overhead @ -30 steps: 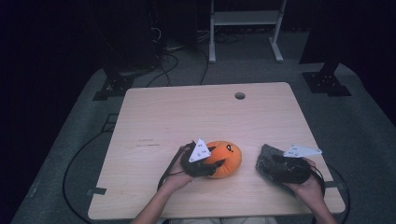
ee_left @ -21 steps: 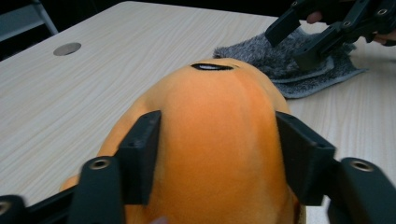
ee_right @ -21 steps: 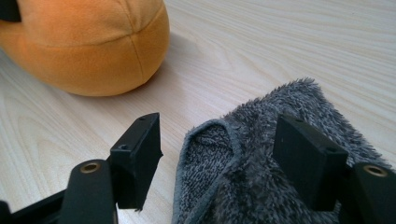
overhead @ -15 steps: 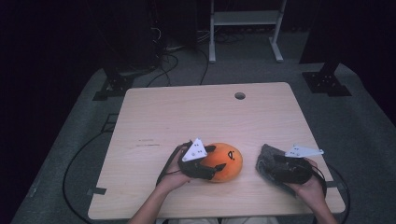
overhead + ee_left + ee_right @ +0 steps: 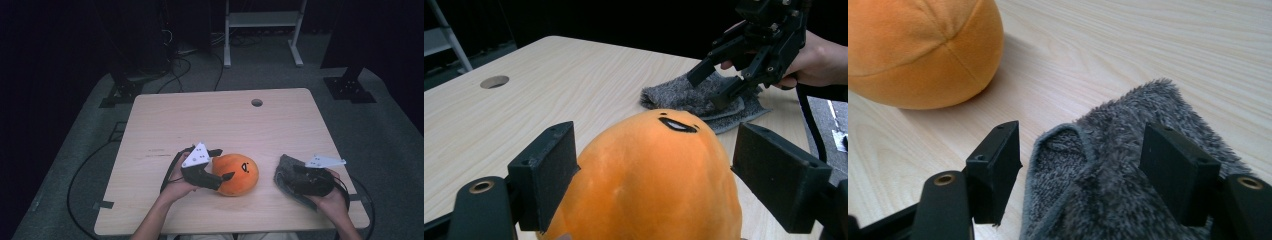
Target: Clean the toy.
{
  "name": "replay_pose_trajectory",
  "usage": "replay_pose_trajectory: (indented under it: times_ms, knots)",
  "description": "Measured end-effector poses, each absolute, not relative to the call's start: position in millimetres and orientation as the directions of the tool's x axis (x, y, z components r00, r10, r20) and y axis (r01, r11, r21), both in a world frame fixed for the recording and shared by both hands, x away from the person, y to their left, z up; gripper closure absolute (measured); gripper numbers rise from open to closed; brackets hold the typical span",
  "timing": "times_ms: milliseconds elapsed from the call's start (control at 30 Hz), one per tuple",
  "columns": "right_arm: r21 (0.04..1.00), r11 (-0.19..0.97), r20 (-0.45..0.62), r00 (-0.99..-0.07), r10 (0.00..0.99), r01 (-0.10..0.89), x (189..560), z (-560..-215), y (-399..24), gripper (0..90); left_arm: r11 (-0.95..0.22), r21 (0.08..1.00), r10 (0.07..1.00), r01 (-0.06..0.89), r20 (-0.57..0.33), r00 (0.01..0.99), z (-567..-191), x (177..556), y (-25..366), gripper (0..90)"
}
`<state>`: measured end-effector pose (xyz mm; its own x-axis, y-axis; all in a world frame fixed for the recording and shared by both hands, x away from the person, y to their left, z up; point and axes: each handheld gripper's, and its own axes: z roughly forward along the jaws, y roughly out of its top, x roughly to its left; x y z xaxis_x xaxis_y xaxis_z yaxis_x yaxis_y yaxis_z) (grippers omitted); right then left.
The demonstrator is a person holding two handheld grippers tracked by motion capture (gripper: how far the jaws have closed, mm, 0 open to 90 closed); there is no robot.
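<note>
While both hands work at the near edge, the pale wooden surface [image 5: 220, 125] carries two soft items side by side, well within reach.

Item 1: orange plush ball [image 5: 235, 174] with a stitched face, resting near centre. The left gripper [image 5: 216, 165] straddles it, jaws spread and just opened, pads clear of the plush; judged a release after setting it down.

Item 2: grey fuzzy cloth [image 5: 1128, 165], folded, lying to the right of the ball. The right gripper [image 5: 295, 175] hovers over it, jaws spread either side of the fold, pinching nothing; seemingly poised to grasp.
</note>
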<state>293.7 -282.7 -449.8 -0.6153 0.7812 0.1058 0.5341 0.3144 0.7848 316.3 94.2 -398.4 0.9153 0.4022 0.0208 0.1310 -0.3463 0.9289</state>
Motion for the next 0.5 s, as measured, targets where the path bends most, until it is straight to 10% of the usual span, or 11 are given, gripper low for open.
replay_pose_trajectory:
  times_ms: [500]
  knots:
    - [0.774,0.345,0.064,-0.608,0.791,0.530,304,-450,-281,30.9,-0.422,0.890,0.399,0.171,0.013,0.917,-411,326,104,15.4]
